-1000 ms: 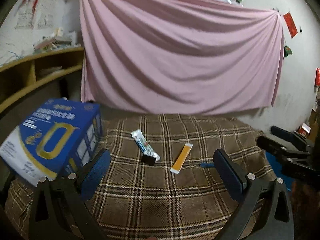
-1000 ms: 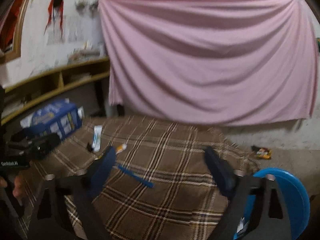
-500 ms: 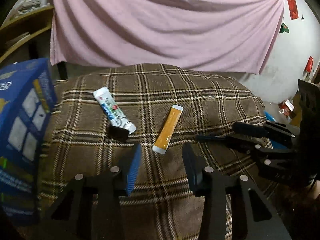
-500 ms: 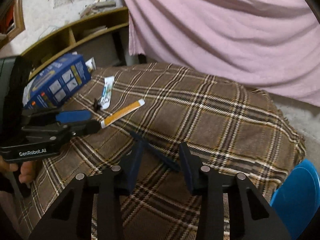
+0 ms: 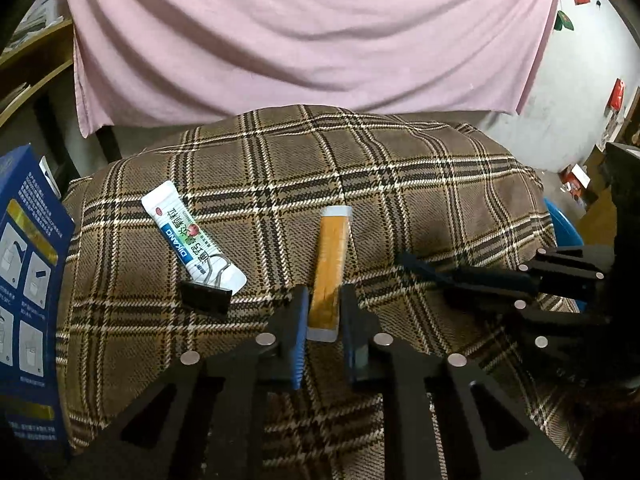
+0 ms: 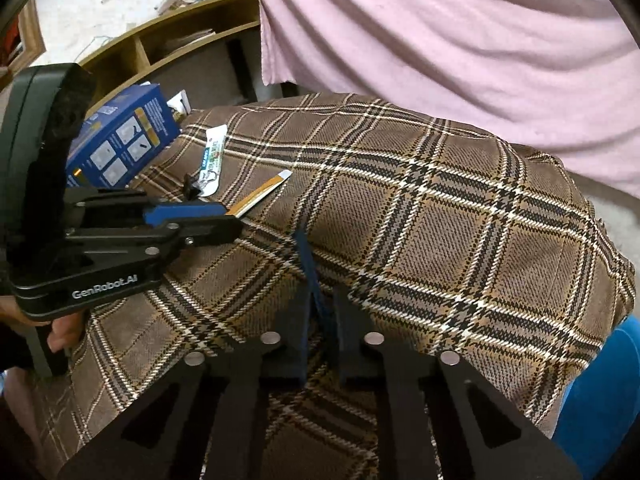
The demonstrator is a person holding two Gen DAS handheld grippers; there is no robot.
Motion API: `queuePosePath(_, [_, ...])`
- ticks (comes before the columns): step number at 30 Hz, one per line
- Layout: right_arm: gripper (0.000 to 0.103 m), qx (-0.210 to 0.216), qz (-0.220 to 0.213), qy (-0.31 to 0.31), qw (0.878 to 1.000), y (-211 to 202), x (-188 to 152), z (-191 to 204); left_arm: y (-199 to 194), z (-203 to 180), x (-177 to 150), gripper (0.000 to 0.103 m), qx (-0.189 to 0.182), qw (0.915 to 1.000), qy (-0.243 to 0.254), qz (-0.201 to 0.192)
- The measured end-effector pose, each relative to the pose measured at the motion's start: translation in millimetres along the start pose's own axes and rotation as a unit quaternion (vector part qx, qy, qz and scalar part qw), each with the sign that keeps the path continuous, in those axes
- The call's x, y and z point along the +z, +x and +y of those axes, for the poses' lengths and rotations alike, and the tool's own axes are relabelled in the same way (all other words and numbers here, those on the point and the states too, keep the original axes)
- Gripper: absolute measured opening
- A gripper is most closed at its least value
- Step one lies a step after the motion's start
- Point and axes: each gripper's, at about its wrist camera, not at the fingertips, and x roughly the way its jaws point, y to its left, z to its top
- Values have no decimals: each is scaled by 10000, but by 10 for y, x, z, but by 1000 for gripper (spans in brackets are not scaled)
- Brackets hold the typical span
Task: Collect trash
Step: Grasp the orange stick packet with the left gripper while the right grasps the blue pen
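An orange sachet (image 5: 330, 268) lies on the plaid-covered table (image 5: 400, 184). My left gripper (image 5: 323, 312) has its jaws narrowed around the sachet's near end, and it also shows in the right wrist view (image 6: 224, 216). A thin dark blue strip (image 6: 310, 268) lies on the plaid. My right gripper (image 6: 320, 312) has its jaws narrowed around the strip's near end, and it also shows in the left wrist view (image 5: 452, 276). A white and blue sachet (image 5: 192, 236) with a black binder clip (image 5: 204, 296) lies to the left.
A blue carton (image 5: 28, 288) stands at the table's left edge. A blue bin (image 6: 604, 392) sits low at the right of the table. A pink cloth (image 5: 304, 40) hangs behind. Wooden shelves (image 6: 168, 44) stand at the back left.
Both grippers have moved down and forward to the table and narrowed their jaws: the left around the orange sachet, the right around the blue strip.
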Motion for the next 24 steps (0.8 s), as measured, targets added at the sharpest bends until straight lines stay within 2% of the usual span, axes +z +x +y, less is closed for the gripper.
queuePosePath(5, [4,4,-176,48,9998,-97,-33,-10,-94,5,-55,11,-12,9999,-66,-105])
queuePosePath(8, [4,-31,-440,94,9990,-201,-51,-16,-224,-23,-114,11,-30,9995,-161,-270])
queuePosePath(12, [4,-168,-916,159,9955,-389,-87,-19,-442,-132,-188,11,90,9969,-203,-759])
queuePosePath(14, [4,-172,-1005,208,9946,-426,-103,-20,-521,-178,-233,11,119,9956,-210,-904])
queuePosePath(18, [4,51,-980,224,9949,-423,-103,-18,-559,-247,-300,11,248,9959,-357,-787])
queuePosePath(24, [9,304,-475,276,9980,-167,-7,-5,-568,-214,-374,11,359,9963,-569,-538])
